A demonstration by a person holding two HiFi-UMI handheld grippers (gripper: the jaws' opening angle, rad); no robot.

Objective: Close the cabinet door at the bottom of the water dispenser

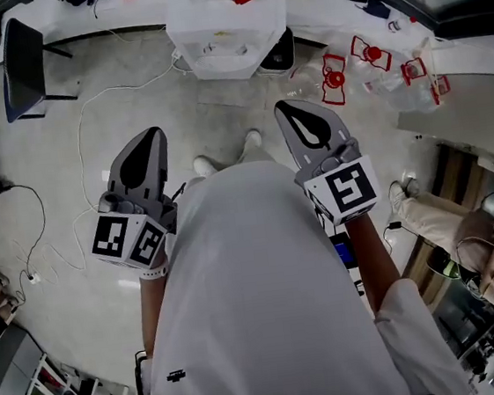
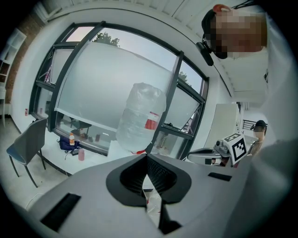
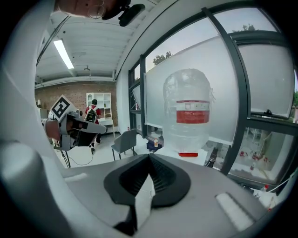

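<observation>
Person's white shirt (image 1: 268, 305) is filling the lower frame. Left hand-held gripper (image 1: 152, 134) and right hand-held gripper (image 1: 287, 108) are both hanging closed and empty above the floor (image 1: 59, 178). Water dispenser (image 1: 229, 39) is standing at top centre, well apart from both; its cabinet door cannot be made out.

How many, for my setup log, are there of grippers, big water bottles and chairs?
grippers: 2, the left gripper and the right gripper
water bottle: 1
chair: 1
total: 4
</observation>
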